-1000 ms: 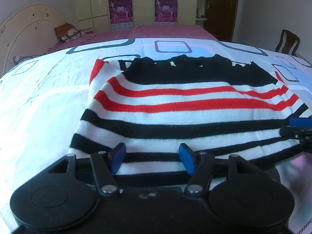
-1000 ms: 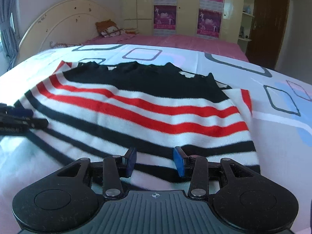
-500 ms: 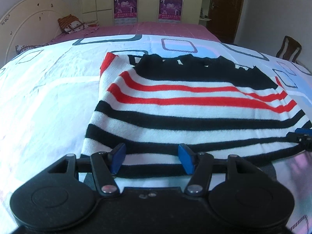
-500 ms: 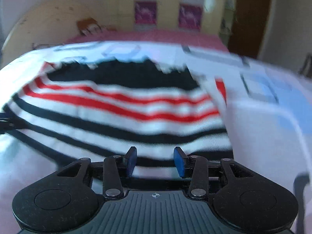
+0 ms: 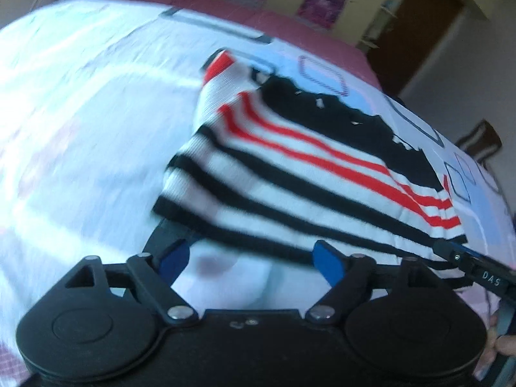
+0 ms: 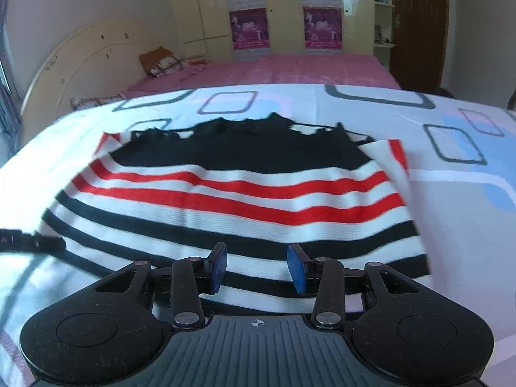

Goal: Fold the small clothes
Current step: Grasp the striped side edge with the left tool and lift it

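sweater point(image 6: 238, 206) flat on bed point(image 6: 451, 200) mid-sheet | headboard point(image 6: 74, 74) at far-left end | pillow point(image 6: 161, 63) before headboard | wardrobe point(image 6: 280, 9) behind bed's far edge

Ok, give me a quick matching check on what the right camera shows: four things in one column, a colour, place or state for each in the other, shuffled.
Things:
1. sweater
2. right gripper
3. pillow
4. door

Descriptions:
a. dark brown, far right of the room
b. black, white and red stripes
c. open, at the sweater's near edge
d. beside the headboard

Pairs: 1-b, 2-c, 3-d, 4-a
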A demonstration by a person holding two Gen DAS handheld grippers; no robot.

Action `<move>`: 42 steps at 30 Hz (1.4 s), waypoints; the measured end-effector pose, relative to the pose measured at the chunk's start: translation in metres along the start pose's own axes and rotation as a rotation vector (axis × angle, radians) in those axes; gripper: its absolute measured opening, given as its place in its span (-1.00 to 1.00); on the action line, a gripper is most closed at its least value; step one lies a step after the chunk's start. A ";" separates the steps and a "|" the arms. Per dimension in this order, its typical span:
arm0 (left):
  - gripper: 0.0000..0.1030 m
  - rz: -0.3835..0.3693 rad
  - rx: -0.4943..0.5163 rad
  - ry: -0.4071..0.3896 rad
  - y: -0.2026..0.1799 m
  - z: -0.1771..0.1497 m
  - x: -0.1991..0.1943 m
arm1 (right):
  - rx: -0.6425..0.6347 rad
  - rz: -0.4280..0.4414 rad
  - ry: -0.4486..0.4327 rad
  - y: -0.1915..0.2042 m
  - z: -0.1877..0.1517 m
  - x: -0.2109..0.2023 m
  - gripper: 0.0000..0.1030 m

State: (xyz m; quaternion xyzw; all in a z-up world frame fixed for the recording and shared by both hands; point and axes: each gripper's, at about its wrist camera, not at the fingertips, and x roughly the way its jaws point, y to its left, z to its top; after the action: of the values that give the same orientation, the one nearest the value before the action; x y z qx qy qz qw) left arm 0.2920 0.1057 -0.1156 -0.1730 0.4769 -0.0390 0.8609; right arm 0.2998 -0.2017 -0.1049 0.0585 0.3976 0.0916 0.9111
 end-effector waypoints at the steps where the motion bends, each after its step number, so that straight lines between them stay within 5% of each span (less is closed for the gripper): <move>1: 0.63 -0.013 -0.033 0.011 0.005 -0.002 0.000 | -0.004 0.006 -0.002 0.003 0.001 0.001 -0.20; 4: 0.62 -0.069 -0.127 0.025 0.018 -0.007 0.006 | -0.016 0.023 -0.006 0.012 0.005 0.006 -0.20; 15: 0.61 -0.230 -0.354 -0.124 0.031 0.025 0.050 | -0.043 0.023 -0.042 0.040 0.046 0.059 -0.21; 18: 0.39 -0.241 -0.368 -0.162 0.033 0.032 0.060 | -0.065 -0.007 -0.022 0.044 0.050 0.080 -0.21; 20: -0.09 -0.240 -0.378 -0.175 0.035 0.034 0.065 | -0.096 -0.038 0.016 0.047 0.043 0.098 -0.21; 23: -0.39 -0.256 -0.424 -0.174 0.044 0.032 0.072 | -0.150 -0.072 -0.006 0.054 0.035 0.102 -0.21; 36: -0.64 -0.228 -0.308 -0.242 0.021 0.039 0.048 | -0.155 -0.107 -0.042 0.060 0.027 0.104 -0.21; 42: -0.66 -0.186 -0.156 -0.328 -0.025 0.048 0.024 | -0.054 -0.012 -0.049 0.036 0.040 0.090 -0.20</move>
State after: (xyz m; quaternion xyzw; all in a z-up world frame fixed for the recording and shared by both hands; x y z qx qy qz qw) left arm 0.3474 0.0896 -0.1036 -0.2864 0.3141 -0.0526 0.9036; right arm 0.3849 -0.1485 -0.1360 0.0335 0.3731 0.0952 0.9223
